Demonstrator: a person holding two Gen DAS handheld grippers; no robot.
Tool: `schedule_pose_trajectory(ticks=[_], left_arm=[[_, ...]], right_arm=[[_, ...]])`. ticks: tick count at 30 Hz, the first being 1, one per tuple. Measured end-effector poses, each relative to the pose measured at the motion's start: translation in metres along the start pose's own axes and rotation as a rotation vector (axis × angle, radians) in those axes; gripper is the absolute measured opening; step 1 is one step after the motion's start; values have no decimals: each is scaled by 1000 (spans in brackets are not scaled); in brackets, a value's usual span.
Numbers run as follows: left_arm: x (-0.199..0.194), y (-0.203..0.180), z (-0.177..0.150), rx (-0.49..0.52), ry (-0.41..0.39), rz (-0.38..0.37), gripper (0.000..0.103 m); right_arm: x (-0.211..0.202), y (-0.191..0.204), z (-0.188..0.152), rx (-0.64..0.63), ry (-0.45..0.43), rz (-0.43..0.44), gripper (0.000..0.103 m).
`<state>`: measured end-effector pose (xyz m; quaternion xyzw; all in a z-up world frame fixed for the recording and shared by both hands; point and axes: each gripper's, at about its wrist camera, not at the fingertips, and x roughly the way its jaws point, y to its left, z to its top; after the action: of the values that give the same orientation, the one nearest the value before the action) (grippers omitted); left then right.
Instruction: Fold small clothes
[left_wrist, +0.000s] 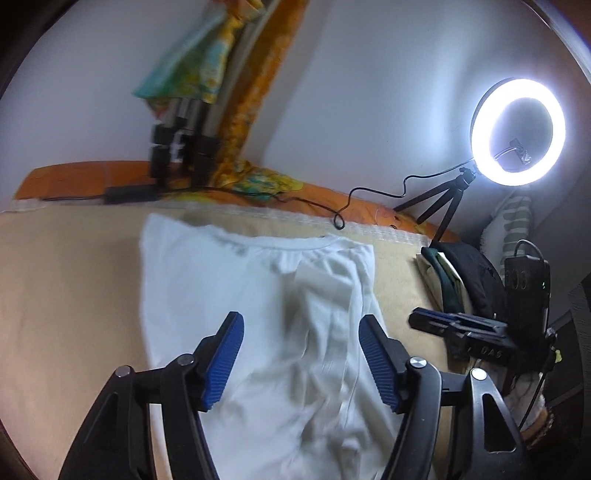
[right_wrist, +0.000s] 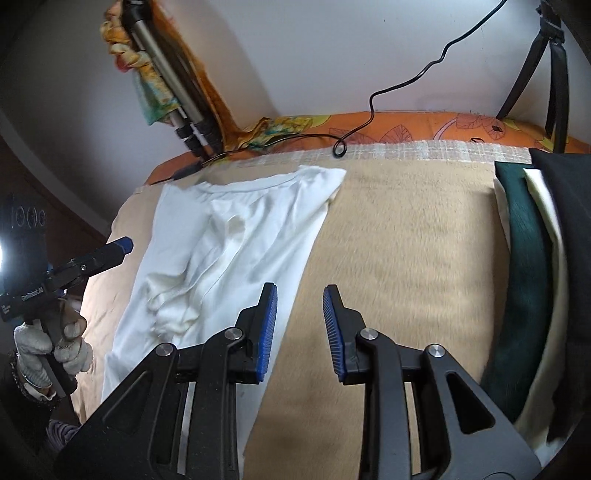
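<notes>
On the tan blanket (right_wrist: 406, 236), one white garment (left_wrist: 236, 295) is lying partly folded, with one stack of folded clothes (right_wrist: 524, 258) sitting well apart to its right. Two tools are hovering: the left tool (left_wrist: 301, 354) is spreading wide above the garment, pinching nothing, while the right tool (right_wrist: 300, 332) is standing narrowly parted, empty, over the garment's right edge. Only the left wrist view is showing one lit ring light (left_wrist: 517, 131); only the right wrist view is showing one gloved hand (right_wrist: 51, 350) gripping the left tool.
</notes>
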<state>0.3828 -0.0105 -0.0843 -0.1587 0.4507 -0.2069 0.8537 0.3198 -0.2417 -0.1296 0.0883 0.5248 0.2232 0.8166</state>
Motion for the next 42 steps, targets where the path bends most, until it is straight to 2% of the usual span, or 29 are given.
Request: schedule_pose_trajectory(ticks=[7, 10, 13, 15, 16, 21, 23, 25, 31, 35, 36, 37, 38, 40, 42], left_arm=[[64, -7, 21, 10, 72, -3, 66], [79, -6, 22, 18, 93, -2, 59], [84, -9, 22, 58, 86, 9, 28], [85, -9, 22, 73, 77, 5, 2], [84, -10, 22, 77, 69, 5, 1], [68, -10, 20, 97, -5, 45, 0], [64, -7, 19, 91, -18, 62, 0], [63, -4, 18, 81, -22, 80, 0], [66, 2, 16, 78, -13, 88, 0], [71, 1, 18, 84, 13, 72, 2], [72, 1, 19, 79, 20, 74, 12], [70, 3, 20, 64, 31, 75, 22], [66, 5, 22, 56, 29, 69, 34], [50, 9, 26, 59, -8, 69, 37], [28, 17, 29, 64, -49, 66, 40]], right_arm=[[28, -16, 18, 43, -1, 31, 28], [35, -23, 24, 63, -10, 59, 28], [37, -28, 29, 80, -21, 87, 28], [39, -29, 32, 79, -24, 90, 28], [39, -29, 33, 76, -23, 87, 27], [39, -14, 36, -10, -22, -11, 28], [36, -14, 36, -14, -24, 0, 31], [34, -16, 38, 0, -38, 15, 38], [38, -23, 47, 65, -55, 116, 38], [54, -21, 58, 77, -52, 110, 38], [59, -20, 61, 80, -47, 113, 35], [62, -17, 63, 71, -46, 98, 11], [65, -14, 66, 50, -41, 66, 5], [66, -8, 74, 9, -58, -4, 5], [65, -8, 82, 6, -60, -6, 5]])
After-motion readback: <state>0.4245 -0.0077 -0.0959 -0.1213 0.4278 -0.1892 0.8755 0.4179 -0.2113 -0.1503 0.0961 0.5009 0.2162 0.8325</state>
